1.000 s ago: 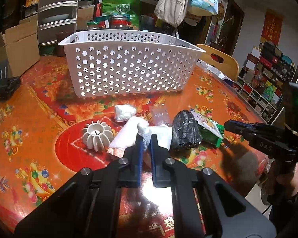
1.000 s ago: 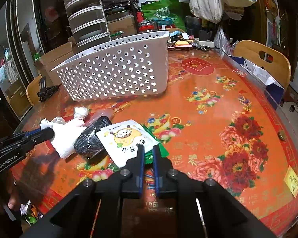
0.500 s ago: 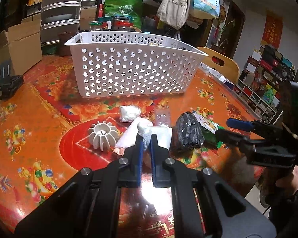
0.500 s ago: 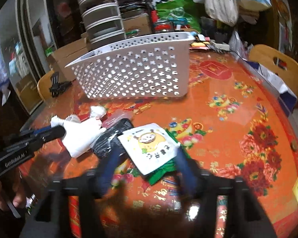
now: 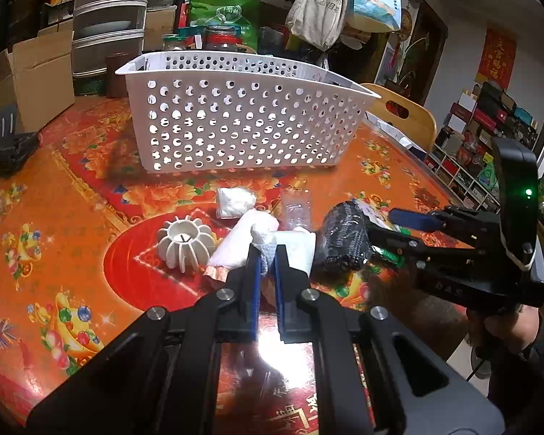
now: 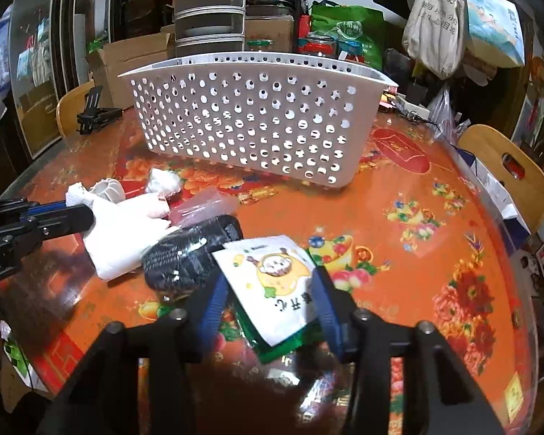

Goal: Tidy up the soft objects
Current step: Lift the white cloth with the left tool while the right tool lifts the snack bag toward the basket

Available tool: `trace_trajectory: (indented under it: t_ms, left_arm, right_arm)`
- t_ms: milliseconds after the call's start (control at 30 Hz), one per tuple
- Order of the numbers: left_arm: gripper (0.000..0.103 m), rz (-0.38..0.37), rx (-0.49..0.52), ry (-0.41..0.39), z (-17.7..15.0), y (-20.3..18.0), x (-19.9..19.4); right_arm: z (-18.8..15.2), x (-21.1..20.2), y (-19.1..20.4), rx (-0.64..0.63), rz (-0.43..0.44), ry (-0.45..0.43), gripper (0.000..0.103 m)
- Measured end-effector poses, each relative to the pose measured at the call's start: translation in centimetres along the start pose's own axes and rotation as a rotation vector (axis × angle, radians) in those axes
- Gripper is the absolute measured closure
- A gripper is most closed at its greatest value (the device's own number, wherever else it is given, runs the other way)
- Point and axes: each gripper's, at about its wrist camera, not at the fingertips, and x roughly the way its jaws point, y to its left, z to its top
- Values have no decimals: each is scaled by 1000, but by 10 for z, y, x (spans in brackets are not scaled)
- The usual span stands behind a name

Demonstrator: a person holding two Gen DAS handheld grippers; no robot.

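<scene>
Right wrist view, one white perforated basket point(image 6: 257, 116), one black bundle point(image 6: 188, 253), one white snack packet point(image 6: 272, 282) between the right gripper point(image 6: 268, 301) closing jaws, pads not yet pressing, left gripper point(image 5: 267, 272) pinched together at one white cloth point(image 5: 250, 239).

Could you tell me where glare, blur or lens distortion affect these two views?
Left wrist view: bright glare on the table just behind the left gripper; basket edges bow from the fisheye. Right wrist view: sharp at centre, snack packet readable, corners dark and curved.

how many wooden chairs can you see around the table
2. One wooden chair stands at the table's far right edge, right of the white basket. Another chair shows at the far left edge, mostly hidden. More may be out of view.
</scene>
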Motion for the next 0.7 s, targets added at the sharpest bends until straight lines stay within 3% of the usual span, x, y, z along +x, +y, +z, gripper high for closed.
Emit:
trace_trajectory:
  t_ms: [100,400,700]
  left_arm:
    - [97,0,-1,-5,0,0,-1]
    - [97,-5,12,-46,4,-6,-15]
    - [97,-16,23,-78,13,-13,-31]
  right_arm:
    - [0,-4,-6,28,4,-17,90]
    - [4,-31,-17,71,1,-92,99]
    - [6,-50,-30,121,34,-123,102]
